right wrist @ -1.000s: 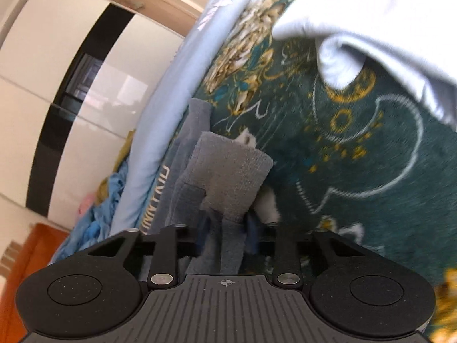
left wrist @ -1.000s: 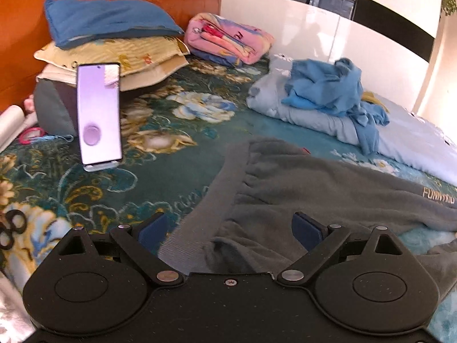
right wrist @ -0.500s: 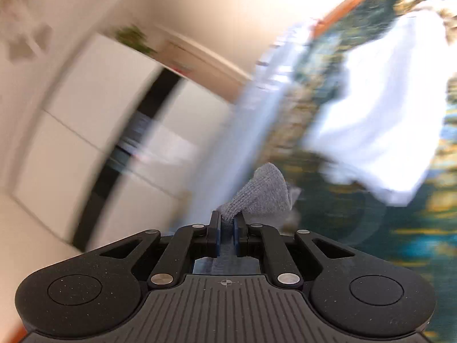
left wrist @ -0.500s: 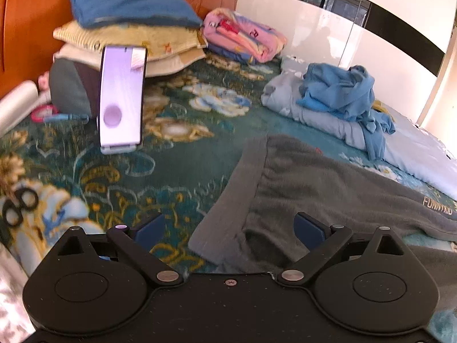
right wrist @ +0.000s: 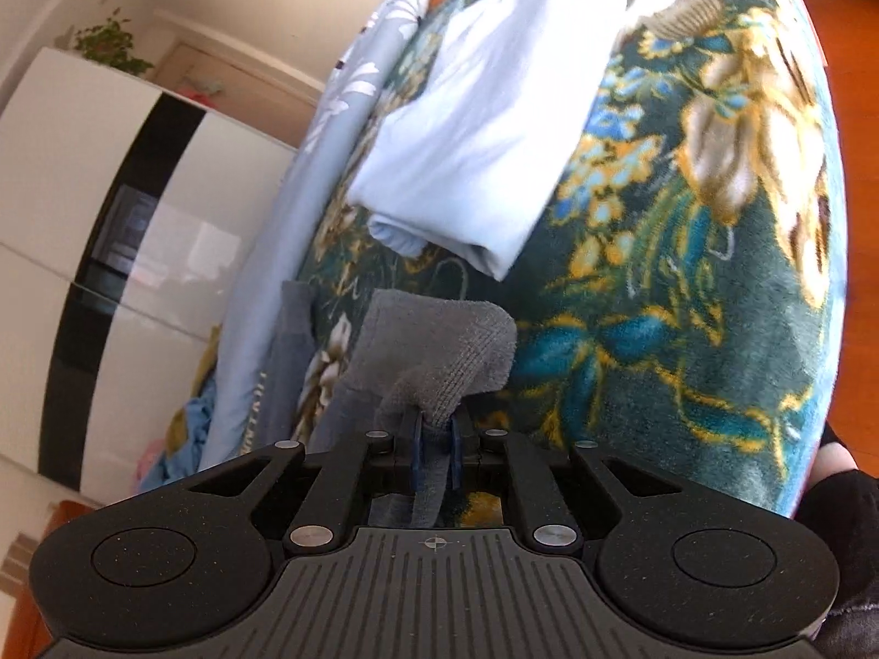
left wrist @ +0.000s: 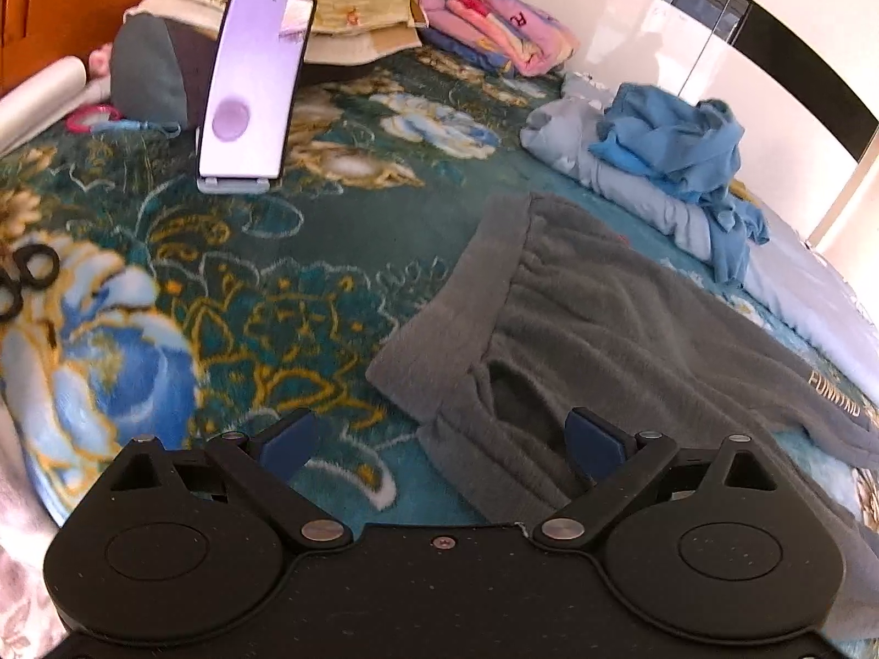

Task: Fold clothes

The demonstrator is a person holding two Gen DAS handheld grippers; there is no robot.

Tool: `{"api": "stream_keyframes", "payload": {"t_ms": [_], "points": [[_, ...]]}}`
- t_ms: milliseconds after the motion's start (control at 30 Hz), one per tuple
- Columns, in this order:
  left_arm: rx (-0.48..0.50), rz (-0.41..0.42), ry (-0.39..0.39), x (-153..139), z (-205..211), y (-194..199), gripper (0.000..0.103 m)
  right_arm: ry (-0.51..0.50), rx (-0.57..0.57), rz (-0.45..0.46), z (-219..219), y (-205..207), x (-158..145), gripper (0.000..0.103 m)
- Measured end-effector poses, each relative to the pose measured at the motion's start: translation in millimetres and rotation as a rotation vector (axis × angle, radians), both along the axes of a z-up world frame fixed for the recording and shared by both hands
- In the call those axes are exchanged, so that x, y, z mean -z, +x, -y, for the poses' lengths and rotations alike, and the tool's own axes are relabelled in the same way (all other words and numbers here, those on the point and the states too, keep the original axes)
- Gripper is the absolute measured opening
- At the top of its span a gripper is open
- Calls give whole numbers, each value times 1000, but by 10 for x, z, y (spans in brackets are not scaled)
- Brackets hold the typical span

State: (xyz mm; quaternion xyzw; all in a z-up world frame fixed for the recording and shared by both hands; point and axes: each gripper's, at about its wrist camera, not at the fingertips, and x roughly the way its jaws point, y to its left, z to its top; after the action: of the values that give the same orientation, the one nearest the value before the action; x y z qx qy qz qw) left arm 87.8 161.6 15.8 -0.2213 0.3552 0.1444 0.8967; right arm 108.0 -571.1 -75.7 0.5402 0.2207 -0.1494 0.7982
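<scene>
My left gripper (left wrist: 439,442) is wide open over the waistband of the grey trousers (left wrist: 632,329) spread on the floral blanket (left wrist: 247,285); leg print reads "FUNNYKID", partly cut off. My right gripper (right wrist: 434,447) is pinched tight on the ribbed cuff (right wrist: 439,346).

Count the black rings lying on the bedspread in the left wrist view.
2, both at the far left edge of the bedspread: one ring fully in view, the other ring just below it, cut off by the frame. More may lie beyond the edge.
</scene>
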Motion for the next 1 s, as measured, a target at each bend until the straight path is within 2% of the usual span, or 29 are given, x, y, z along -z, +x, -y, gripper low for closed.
{"api": "stream_keyframes", "payload": {"t_ms": [67,133,233,300,367,433,500,633,833,1000], "points": [[-5,-1,-22,62,-13,15,95,3,-8,1,7,-100,12,9],[-27,15,-87,124,-53,36,92,-8,-22,12,14,-117,13,10],[-51,41,-185,210,-86,88,82,-5,-38,27,34,-165,-8,10],[-62,38,-209,248,-79,150,63,-7,-46,17,48,-153,-15,10],[-62,34,-200,272,-60,236,51,-13,-55,4,60,-132,-23,11],[-84,28,-201,300,-60,303,45,-21,-62,-6,62,-108,-30,11],[-119,34,-222,320,-92,309,15,-31,-68,-18,57,-82,-37,11],[-145,67,-228,211,-132,239,9,-76,-72,-38,30,-71,-103,11],[-69,120,-126,-242,-204,1,7,-234,-137,-60,-81,-86,-391,9],[-104,35,-195,91,-265,-49,8,-204,-120,-115,-54,-113,-279,9]]}}
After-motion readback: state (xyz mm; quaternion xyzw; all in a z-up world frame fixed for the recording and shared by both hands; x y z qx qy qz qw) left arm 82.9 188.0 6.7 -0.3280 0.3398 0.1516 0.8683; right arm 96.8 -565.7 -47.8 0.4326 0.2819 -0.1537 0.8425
